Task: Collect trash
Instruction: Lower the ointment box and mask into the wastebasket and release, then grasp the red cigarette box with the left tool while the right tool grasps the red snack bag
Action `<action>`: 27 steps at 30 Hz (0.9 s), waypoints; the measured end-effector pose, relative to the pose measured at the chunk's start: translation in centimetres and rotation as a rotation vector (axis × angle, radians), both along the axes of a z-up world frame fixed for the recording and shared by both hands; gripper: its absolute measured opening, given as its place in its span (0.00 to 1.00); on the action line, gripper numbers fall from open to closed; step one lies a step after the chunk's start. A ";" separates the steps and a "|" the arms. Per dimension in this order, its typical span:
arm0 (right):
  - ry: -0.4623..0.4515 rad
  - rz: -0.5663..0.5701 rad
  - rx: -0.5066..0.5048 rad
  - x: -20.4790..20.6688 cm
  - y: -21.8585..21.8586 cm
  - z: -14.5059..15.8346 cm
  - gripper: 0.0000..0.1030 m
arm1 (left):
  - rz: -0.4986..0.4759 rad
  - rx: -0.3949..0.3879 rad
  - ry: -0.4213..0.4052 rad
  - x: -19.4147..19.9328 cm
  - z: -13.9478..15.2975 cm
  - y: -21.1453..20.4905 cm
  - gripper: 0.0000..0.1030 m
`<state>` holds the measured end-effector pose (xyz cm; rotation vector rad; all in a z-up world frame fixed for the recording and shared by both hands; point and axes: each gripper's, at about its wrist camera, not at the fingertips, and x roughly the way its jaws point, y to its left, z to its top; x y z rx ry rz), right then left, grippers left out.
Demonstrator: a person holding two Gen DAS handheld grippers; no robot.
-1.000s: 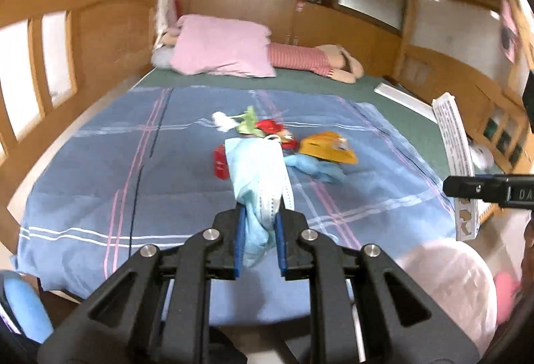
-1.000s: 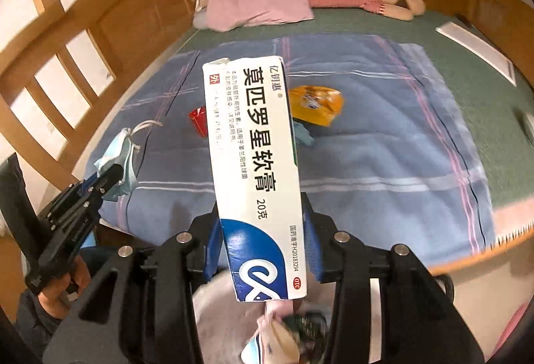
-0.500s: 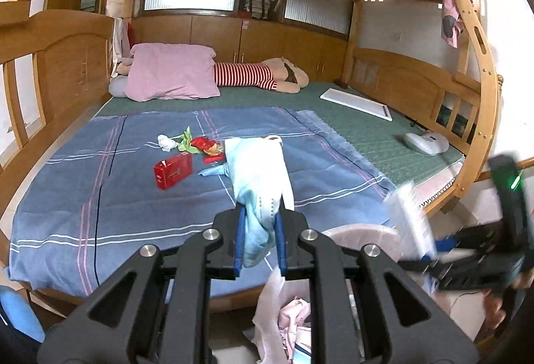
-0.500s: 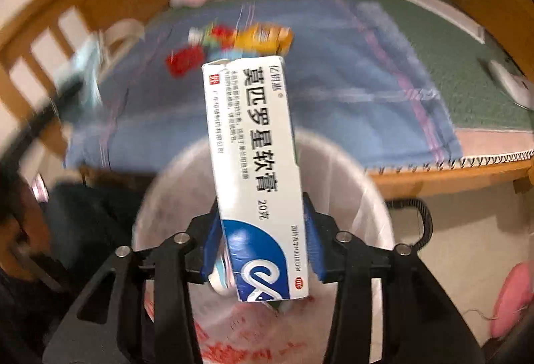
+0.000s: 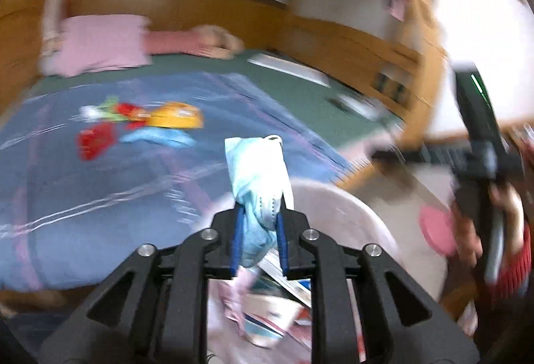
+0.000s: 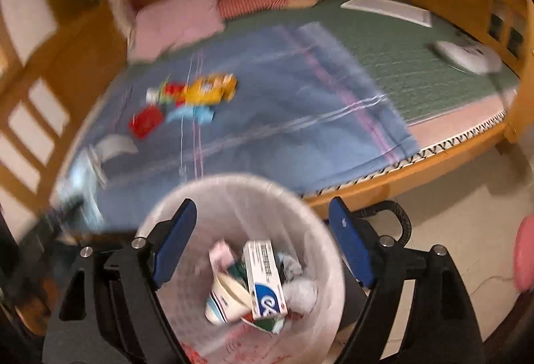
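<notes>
Right hand-held gripper point(image 6: 263, 244) jaws opening wide, nothing between them: ointment box point(image 6: 265, 277) dropped, now lying in the bin point(image 6: 320, 230). Left hand-held gripper point(image 5: 257, 230) now over the bin rim, starting to open, face mask point(image 5: 258, 177) still between its pads; wrappers point(image 6: 187, 97) remain on the bed, centre-left of frame

The left tool point(image 5: 257, 224) points forward and somewhat downward, its two blue-padded fingers point(image 5: 236, 239) close together with a crumpled pale blue face mask point(image 5: 258, 178) between them; its jaws are opening slightly, the pads against the cloth. The right tool point(image 6: 263, 239) tilts steeply downward, its jaws opening wide, blue pads point(image 6: 350, 245) far apart with nothing gripped between them. In the left wrist view the right tool's black body point(image 5: 480, 130) stands at the right edge, held by a hand point(image 5: 474, 230) with a red cuff point(image 5: 512, 267), all blurred.
</notes>
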<state>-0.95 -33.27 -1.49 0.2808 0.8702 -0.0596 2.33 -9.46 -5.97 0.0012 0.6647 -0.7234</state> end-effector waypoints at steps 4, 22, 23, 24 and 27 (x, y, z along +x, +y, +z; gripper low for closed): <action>0.011 -0.008 -0.008 0.6 -0.3 -0.4 0.78 | -0.130 0.092 -0.008 -1.6 -1.4 -2.8 0.72; 0.081 0.020 -0.027 3.7 1.6 -1.2 0.79 | 0.535 0.232 -0.124 9.9 -1.0 8.0 0.95; 0.077 0.026 -0.030 4.0 1.8 -1.1 0.79 | 0.563 0.255 -0.136 10.8 -1.0 8.5 0.96; 0.073 0.037 -0.040 4.6 2.4 -0.8 0.79 | 0.596 0.277 -0.138 12.1 -1.1 8.9 0.96; 0.055 0.075 -0.052 6.6 3.9 -0.3 0.80 | 0.683 0.288 -0.086 15.5 -1.7 10.5 0.96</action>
